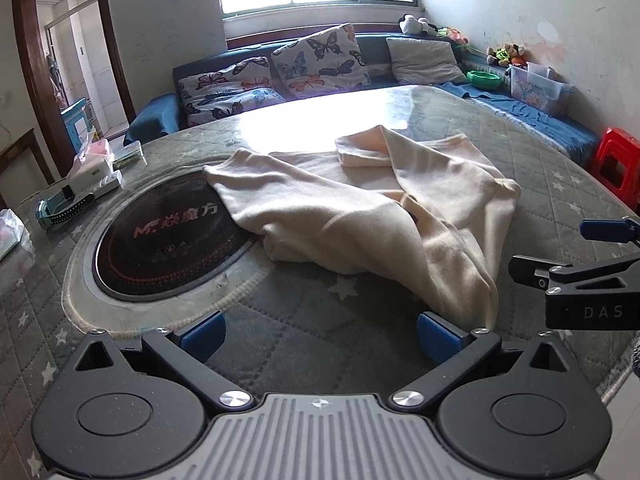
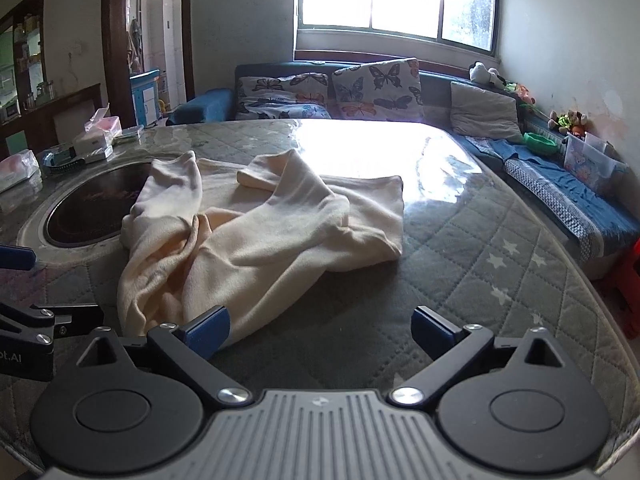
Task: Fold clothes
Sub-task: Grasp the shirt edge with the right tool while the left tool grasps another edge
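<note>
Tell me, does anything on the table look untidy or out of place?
Yes. The cream garment lies crumpled on the table, sleeves crossed, and one sleeve drapes over the dark round cooktop. Both tools are open, holding nothing.

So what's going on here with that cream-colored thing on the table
A person is holding a pair of tongs in each hand, set to fold a cream garment that lies crumpled on the quilted table cover. Both the left tongs and the right tongs are open and hold nothing, hovering at the near edge of the cloth. One sleeve drapes over the round black cooktop set into the table. No fold is made yet.
</note>
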`<state>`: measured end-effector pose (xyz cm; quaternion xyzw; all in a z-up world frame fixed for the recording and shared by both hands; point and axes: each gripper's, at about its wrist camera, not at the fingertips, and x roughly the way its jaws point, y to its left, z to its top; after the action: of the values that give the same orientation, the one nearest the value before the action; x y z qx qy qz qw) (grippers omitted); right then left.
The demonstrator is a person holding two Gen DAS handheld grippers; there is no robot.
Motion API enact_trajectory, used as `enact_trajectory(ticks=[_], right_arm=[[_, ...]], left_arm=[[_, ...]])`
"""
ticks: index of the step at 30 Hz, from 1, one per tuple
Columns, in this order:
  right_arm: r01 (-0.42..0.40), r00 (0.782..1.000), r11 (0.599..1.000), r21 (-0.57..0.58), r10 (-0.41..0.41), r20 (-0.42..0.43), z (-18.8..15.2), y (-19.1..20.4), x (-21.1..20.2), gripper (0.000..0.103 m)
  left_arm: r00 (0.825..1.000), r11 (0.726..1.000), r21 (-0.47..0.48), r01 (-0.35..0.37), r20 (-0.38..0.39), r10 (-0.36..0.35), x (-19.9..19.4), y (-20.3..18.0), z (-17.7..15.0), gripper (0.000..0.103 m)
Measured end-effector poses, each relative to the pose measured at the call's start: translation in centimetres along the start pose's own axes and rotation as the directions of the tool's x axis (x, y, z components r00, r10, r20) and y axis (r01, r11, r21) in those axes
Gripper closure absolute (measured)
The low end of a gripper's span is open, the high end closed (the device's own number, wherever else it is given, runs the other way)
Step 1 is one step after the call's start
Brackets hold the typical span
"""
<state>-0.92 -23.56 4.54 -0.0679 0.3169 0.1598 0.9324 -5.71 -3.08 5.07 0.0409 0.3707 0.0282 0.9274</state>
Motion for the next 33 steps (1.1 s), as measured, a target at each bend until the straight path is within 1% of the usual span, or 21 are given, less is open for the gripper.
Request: enact_trajectory(ticks=[6, 10, 13, 15, 19, 20, 21, 23, 24, 25, 28, 30, 33], right_arm=[[-0.026, 0.999, 1.0, -0.009, 0.027, 0.035, 2.2, -0.1, 0.4, 0.008], [-0.05, 0.998, 0.998, -0.027, 0.052, 0.041, 4.5, 0.0, 2.1, 0.011], [-0.066, 0.997, 0.997, -0.035, 0.068, 0.044, 6.5, -0.1, 4.1, 0.013], [-0.088, 0.995, 0.996, -0.034, 0.089, 0.041, 7.7, -0.2, 5.6, 0.017], [-0.121, 0.992, 0.993, -0.006, 0.122, 0.018, 9.9, -0.4, 8.8, 0.028], [-0.127, 0.992, 0.992, 0.001, 0.127, 0.014, 10.4, -0.5, 9.6, 0.032], [-0.132, 0.991, 0.991, 0.003, 0.132, 0.011, 10.6, -0.5, 10.2, 0.032], [-0.137, 0.991, 0.991, -0.005, 0.137, 0.0, 11.5, -0.2, 11.8, 0.038], [-0.136, 0.991, 0.991, -0.011, 0.136, -0.007, 11.8, 0.0, 12.7, 0.039], [-0.138, 0.99, 0.99, -0.011, 0.138, -0.015, 12.0, 0.1, 13.6, 0.04], [-0.154, 0.987, 0.988, 0.001, 0.154, -0.042, 12.5, 0.2, 15.7, 0.052], [-0.159, 0.986, 0.987, 0.007, 0.159, -0.054, 12.6, 0.1, 16.6, 0.054], [-0.161, 0.984, 0.987, 0.003, 0.16, -0.071, 12.5, 0.0, 17.8, 0.066]], left_arm=[[0.999, 1.0, -0.003, -0.005, 0.04, 0.006, -0.1, 1.2, 1.7, 0.0], [0.998, 1.0, -0.005, -0.017, 0.062, 0.017, 0.6, 2.2, 3.3, 0.0], [0.998, 1.0, -0.03, -0.003, 0.056, 0.004, 1.7, 3.1, 4.5, 0.0], [0.999, 0.999, -0.04, -0.006, 0.054, 0.008, 2.7, 3.5, 5.3, 0.0], [0.998, 0.999, -0.051, -0.012, 0.054, 0.015, 4.6, 4.2, 6.7, 0.001], [0.999, 0.998, -0.061, -0.01, 0.047, 0.013, 5.2, 4.4, 7.1, 0.002], [0.999, 0.997, -0.071, -0.009, 0.04, 0.012, 5.8, 4.6, 7.4, 0.007], [1.0, 0.996, -0.093, -0.007, 0.026, 0.009, 7.0, 5.1, 8.2, 0.011], [1.0, 0.995, -0.103, -0.009, 0.021, 0.011, 7.6, 5.3, 8.5, 0.013], [1.0, 0.994, -0.109, -0.009, 0.016, 0.011, 8.2, 5.5, 8.9, 0.015], [1.0, 0.994, -0.111, -0.013, 0.007, 0.014, 9.7, 5.5, 9.8, 0.017], [1.0, 0.995, -0.098, -0.015, 0.007, 0.016, 10.6, 5.2, 10.3, 0.019], [1.0, 0.997, -0.08, -0.02, 0.005, 0.021, 11.9, 4.6, 11.0, 0.019]])
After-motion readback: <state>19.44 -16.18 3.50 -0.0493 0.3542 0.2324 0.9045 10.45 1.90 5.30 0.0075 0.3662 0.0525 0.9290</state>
